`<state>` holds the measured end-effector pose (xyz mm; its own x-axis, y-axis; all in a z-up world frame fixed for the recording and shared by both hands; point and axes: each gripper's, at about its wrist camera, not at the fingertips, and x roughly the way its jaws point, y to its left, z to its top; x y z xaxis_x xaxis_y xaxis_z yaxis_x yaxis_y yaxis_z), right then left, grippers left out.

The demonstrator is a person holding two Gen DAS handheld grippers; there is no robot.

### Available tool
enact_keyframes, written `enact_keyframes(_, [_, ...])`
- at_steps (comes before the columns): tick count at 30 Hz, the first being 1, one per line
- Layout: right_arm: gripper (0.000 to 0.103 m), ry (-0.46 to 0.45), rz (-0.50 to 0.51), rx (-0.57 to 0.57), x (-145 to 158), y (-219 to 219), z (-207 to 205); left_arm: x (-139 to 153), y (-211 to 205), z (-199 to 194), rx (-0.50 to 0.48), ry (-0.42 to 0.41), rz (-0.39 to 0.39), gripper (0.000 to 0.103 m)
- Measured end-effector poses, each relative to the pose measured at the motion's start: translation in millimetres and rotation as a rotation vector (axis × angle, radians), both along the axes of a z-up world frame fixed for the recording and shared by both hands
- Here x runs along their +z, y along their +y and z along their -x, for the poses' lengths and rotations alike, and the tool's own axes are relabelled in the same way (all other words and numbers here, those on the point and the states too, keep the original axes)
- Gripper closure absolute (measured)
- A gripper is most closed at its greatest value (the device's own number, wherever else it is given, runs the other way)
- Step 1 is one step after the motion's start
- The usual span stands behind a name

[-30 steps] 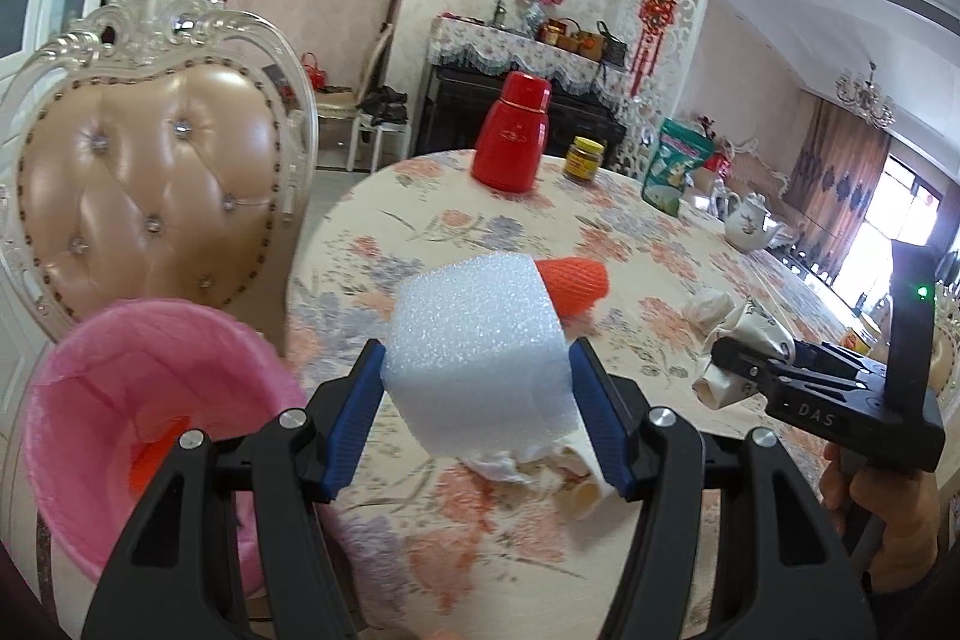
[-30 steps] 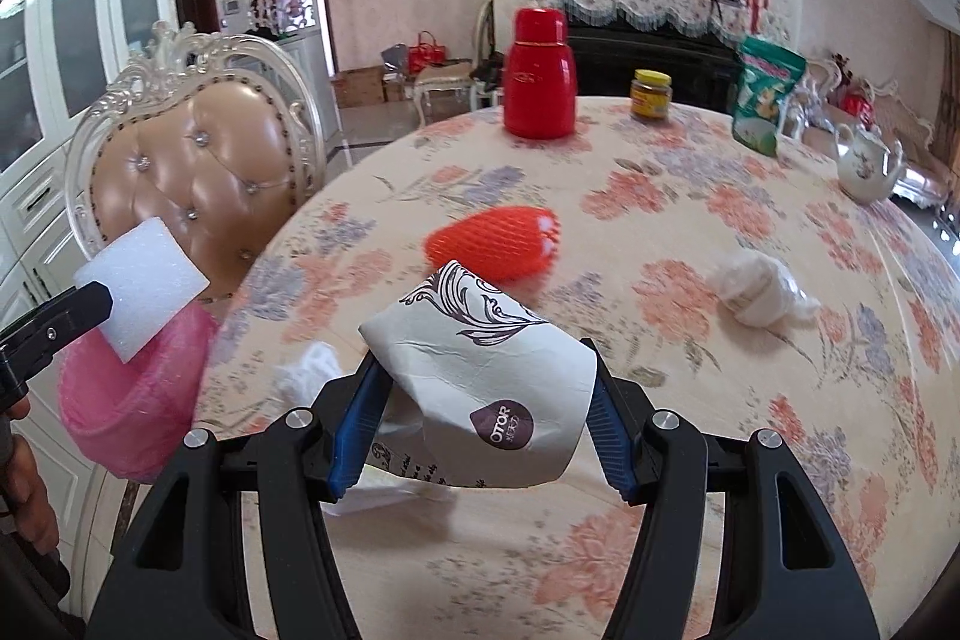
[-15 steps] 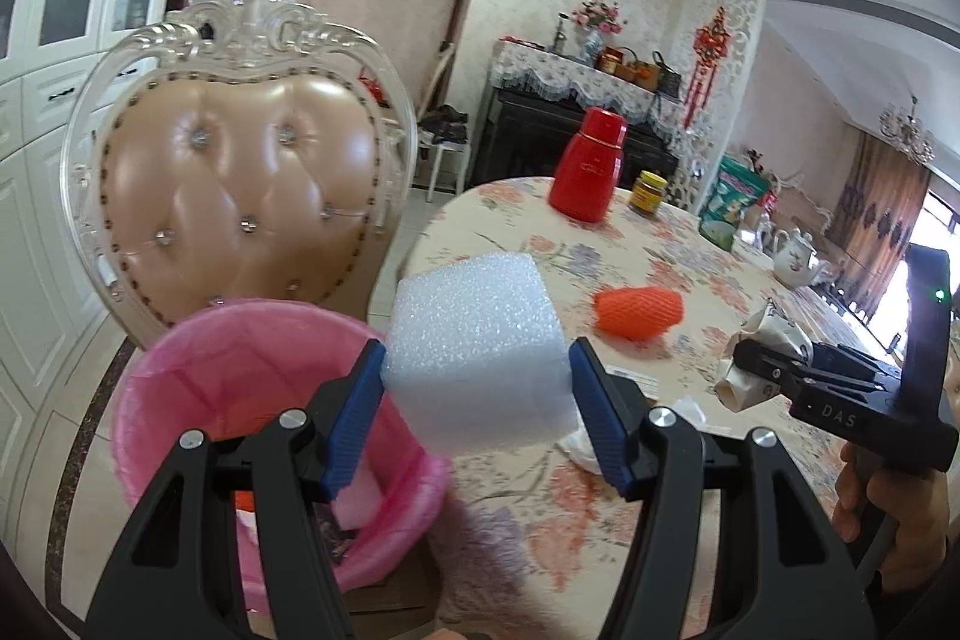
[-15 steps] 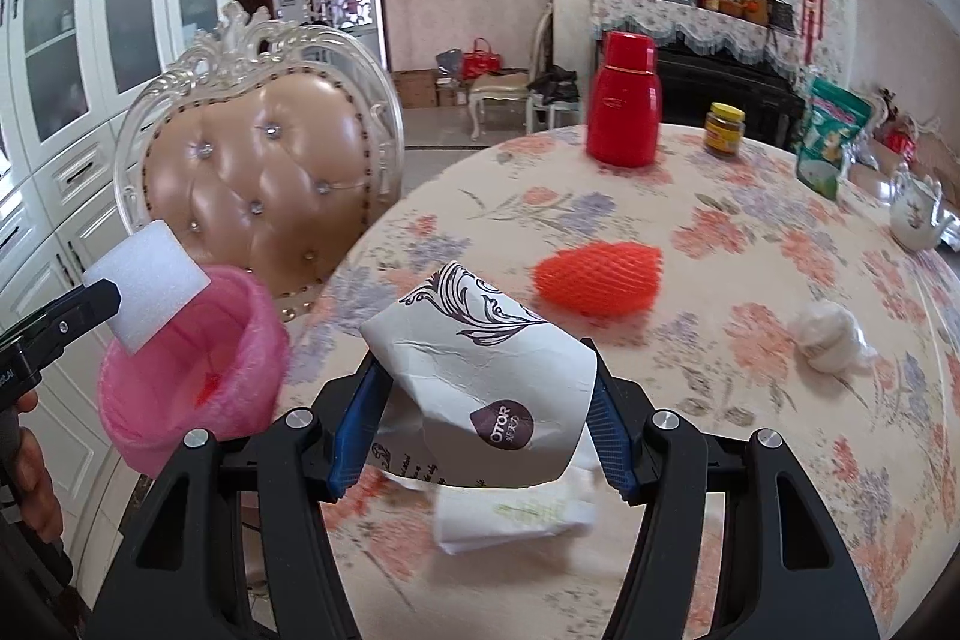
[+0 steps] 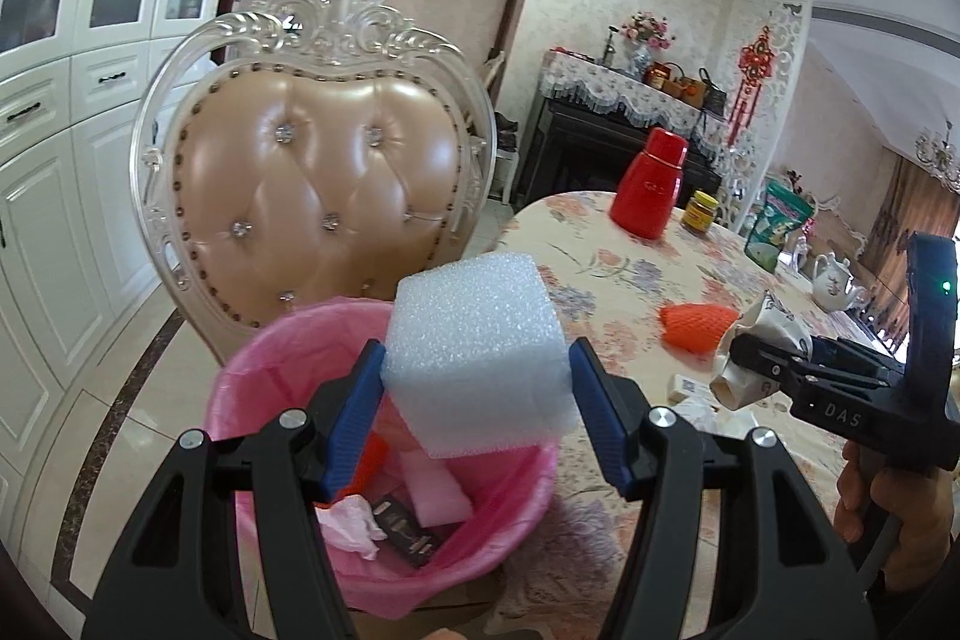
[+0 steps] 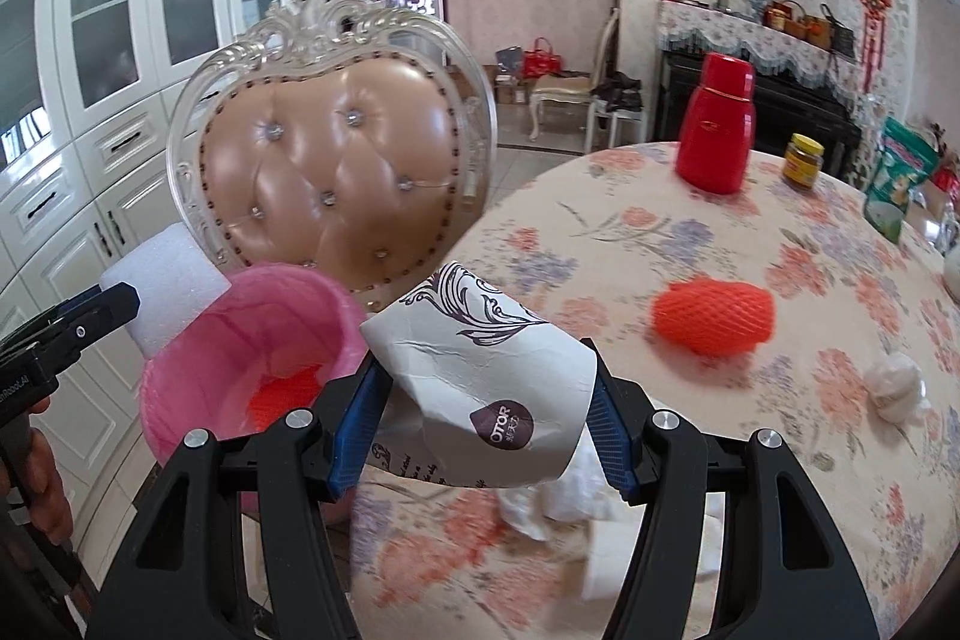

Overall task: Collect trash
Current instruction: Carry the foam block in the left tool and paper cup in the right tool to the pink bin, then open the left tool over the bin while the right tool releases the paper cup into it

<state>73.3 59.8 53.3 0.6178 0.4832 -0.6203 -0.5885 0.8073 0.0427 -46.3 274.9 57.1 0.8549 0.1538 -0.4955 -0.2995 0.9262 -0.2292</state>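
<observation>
My left gripper is shut on a white foam block and holds it over the pink-lined trash bin, which holds tissue, foam and orange net. My right gripper is shut on a crumpled paper cup above the table's edge, right of the bin. The foam block also shows in the right wrist view, and the cup in the left wrist view. An orange foam net and a white tissue ball lie on the floral table.
A beige tufted chair stands just behind the bin. A red thermos, a jar, a green bag and a teapot stand on the far table. Papers and tissue lie near the table's edge. White cabinets are at the left.
Both grippers have swung left off the table toward the bin. The foam block is now over the bin's opening; the cup has come closer to the bin.
</observation>
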Motion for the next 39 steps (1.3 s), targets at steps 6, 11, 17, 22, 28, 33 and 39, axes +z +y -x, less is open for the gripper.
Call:
enact_keyframes(6, [0.044, 0.004, 0.000, 0.059, -2.4, 31.2, 5.2, -3.1, 18.9, 10.9, 0.037, 0.008, 0.004, 0.043])
enact_keyframes(11, [0.044, 0.009, 0.012, 0.113, -6.7, 60.3, 12.6, -6.0, 33.2, 19.0, 0.061, 0.015, 0.011, 0.043])
enact_keyframes(17, [0.044, 0.017, 0.020, 0.171, -11.1, 88.8, 21.4, -10.4, 44.9, 23.2, 0.081, 0.021, 0.022, 0.042])
enact_keyframes(22, [0.044, 0.024, 0.027, 0.215, -13.8, 112.3, 27.7, -11.2, 53.3, 27.5, 0.093, 0.022, 0.026, 0.042])
enact_keyframes(28, [0.043, 0.039, 0.033, 0.249, -18.9, 128.9, 31.9, -12.1, 58.7, 33.1, 0.107, 0.023, 0.033, 0.042])
enact_keyframes(33, [0.043, 0.038, 0.039, 0.274, -22.2, 141.5, 36.6, -14.2, 63.1, 36.6, 0.116, 0.024, 0.044, 0.042])
enact_keyframes(39, [0.034, 0.042, 0.041, 0.285, -25.0, 148.2, 36.7, -15.0, 66.0, 36.8, 0.124, 0.020, 0.055, 0.035])
